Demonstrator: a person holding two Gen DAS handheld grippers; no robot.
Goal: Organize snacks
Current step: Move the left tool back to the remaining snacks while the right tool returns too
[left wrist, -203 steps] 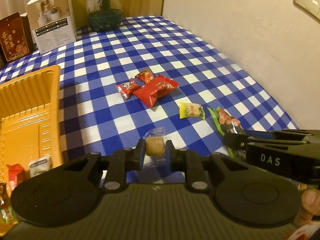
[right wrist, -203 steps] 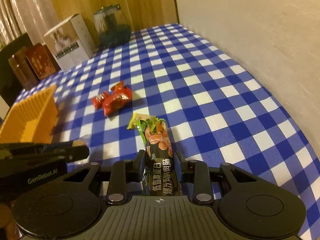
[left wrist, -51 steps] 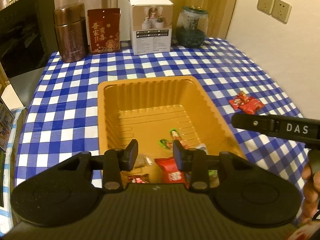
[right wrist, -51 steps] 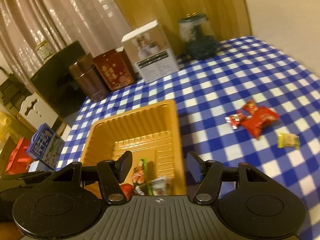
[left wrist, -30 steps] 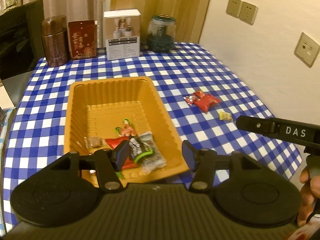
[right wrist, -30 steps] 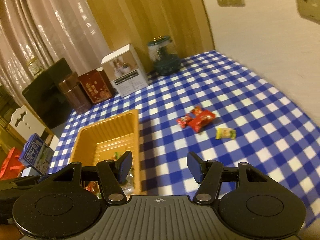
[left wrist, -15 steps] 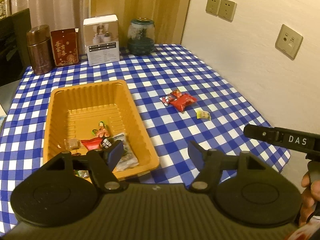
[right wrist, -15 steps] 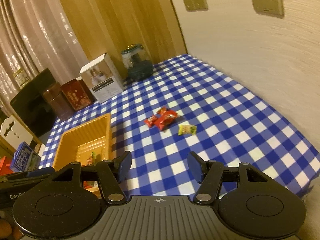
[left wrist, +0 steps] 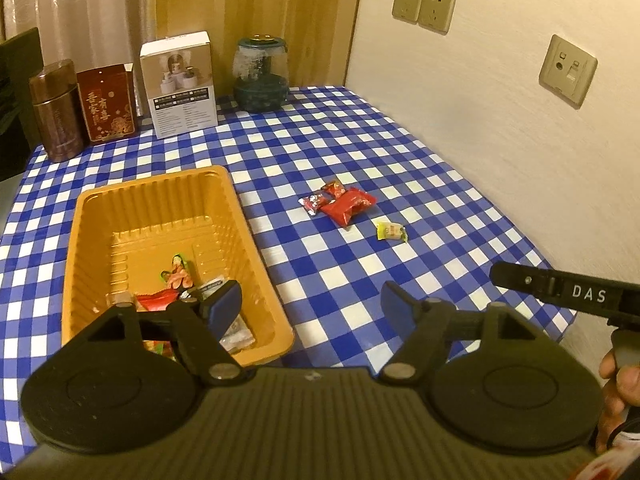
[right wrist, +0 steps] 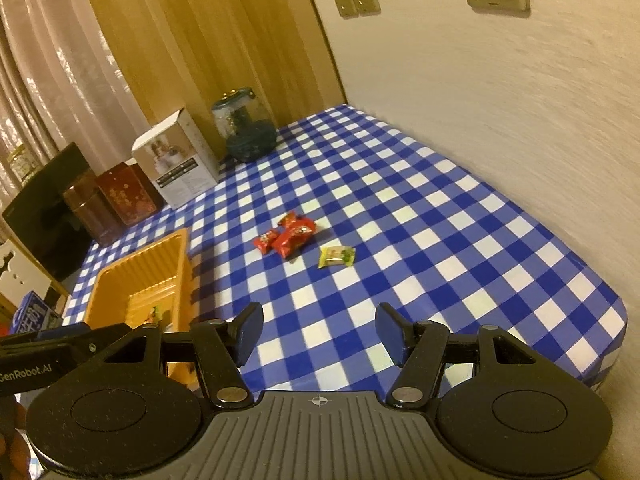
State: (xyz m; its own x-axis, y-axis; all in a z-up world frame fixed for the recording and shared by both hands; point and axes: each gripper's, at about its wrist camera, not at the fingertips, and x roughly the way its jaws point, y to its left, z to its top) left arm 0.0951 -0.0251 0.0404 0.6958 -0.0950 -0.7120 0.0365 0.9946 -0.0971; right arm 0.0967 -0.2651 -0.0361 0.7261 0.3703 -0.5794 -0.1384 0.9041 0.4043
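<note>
An orange tray (left wrist: 156, 200) sits on the blue checked tablecloth at the left; it also shows in the right wrist view (right wrist: 136, 276). Several wrapped snacks (left wrist: 176, 276) lie in its near end. On the cloth right of the tray lie a red packet (left wrist: 348, 206) with two small red candies (left wrist: 314, 202), and a yellow-green candy (left wrist: 390, 230); the right wrist view shows the red packet (right wrist: 294, 236) and the yellow-green candy (right wrist: 336, 257). My left gripper (left wrist: 312, 306) is open and empty, high above the tray's near end. My right gripper (right wrist: 319, 330) is open and empty above the table's front.
At the back stand a brown canister (left wrist: 56, 112), a red box (left wrist: 106, 102), a white box (left wrist: 182, 84) and a dark glass jar (left wrist: 260, 74). A wall (left wrist: 500, 120) with sockets borders the table's right side. The table's near right corner (right wrist: 612, 320) drops off.
Both grippers have let go of their snacks into the tray, opened wide, and pulled up and back from the tray, so more of the table shows.
</note>
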